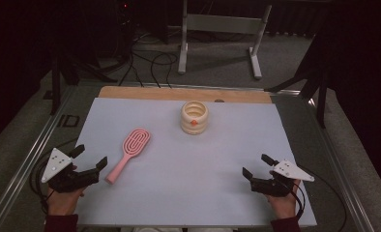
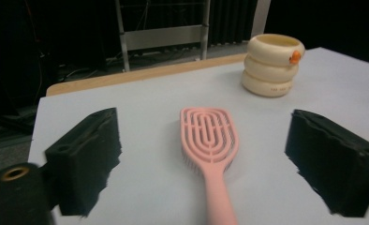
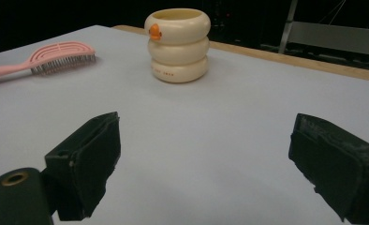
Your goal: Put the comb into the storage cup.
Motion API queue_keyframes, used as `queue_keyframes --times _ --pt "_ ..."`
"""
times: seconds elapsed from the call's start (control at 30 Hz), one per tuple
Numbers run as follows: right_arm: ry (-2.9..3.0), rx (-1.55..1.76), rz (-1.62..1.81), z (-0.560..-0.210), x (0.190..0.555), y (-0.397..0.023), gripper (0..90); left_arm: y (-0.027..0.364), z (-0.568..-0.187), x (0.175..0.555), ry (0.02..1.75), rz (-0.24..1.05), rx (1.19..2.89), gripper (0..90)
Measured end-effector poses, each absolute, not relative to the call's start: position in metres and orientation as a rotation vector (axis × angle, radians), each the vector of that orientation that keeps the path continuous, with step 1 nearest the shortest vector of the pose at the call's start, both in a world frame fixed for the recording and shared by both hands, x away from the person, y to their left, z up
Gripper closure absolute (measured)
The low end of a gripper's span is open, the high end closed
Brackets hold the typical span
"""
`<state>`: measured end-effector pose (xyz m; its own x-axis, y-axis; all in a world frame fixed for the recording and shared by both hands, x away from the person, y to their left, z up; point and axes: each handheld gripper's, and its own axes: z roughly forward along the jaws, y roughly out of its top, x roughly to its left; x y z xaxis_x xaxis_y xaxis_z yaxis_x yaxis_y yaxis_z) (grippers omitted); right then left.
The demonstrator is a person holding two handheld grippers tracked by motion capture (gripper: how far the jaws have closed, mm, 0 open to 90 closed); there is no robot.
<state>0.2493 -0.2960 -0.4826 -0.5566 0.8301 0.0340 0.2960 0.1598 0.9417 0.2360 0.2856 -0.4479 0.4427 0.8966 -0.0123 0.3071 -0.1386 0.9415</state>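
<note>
A pink hairbrush (image 1: 130, 147) lies flat on the white table sheet (image 1: 203, 174), its head toward the back and its handle toward my left gripper (image 1: 91, 156). That gripper is open just left of the handle's end. In the left gripper view the hairbrush (image 2: 210, 136) runs down the middle between the two wide-apart jaws, and neither pad touches it. A cream ringed cup (image 1: 194, 117) with an orange duck stands upright at the back centre. My right gripper (image 1: 256, 165) is open over bare sheet at the front right, pointing toward the cup (image 3: 178, 44).
A wooden strip (image 1: 183, 93) edges the table's far side. Beyond it on the floor stand a grey metal frame (image 1: 222, 29) and loose cables. Metal rails run along both sides of the table. A hand holds each gripper at the front edge.
</note>
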Motion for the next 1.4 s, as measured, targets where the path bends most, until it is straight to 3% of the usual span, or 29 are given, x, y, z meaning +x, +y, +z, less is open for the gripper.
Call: queue_keyframes --times 0.2,0.63,1.4 --pt "1.934 1.063 1.404 -0.480 0.249 -0.298 9.3 0.288 -0.449 0.236 1.079 0.742 1.725 0.1" --pt "1.927 1.064 1.388 -0.481 0.250 -0.298 8.5 0.291 -0.445 0.236 1.109 0.776 1.697 0.0" --pt "1.926 1.074 1.387 -0.485 0.249 -0.296 8.5 0.263 -0.449 0.279 1.271 0.683 1.939 0.1"
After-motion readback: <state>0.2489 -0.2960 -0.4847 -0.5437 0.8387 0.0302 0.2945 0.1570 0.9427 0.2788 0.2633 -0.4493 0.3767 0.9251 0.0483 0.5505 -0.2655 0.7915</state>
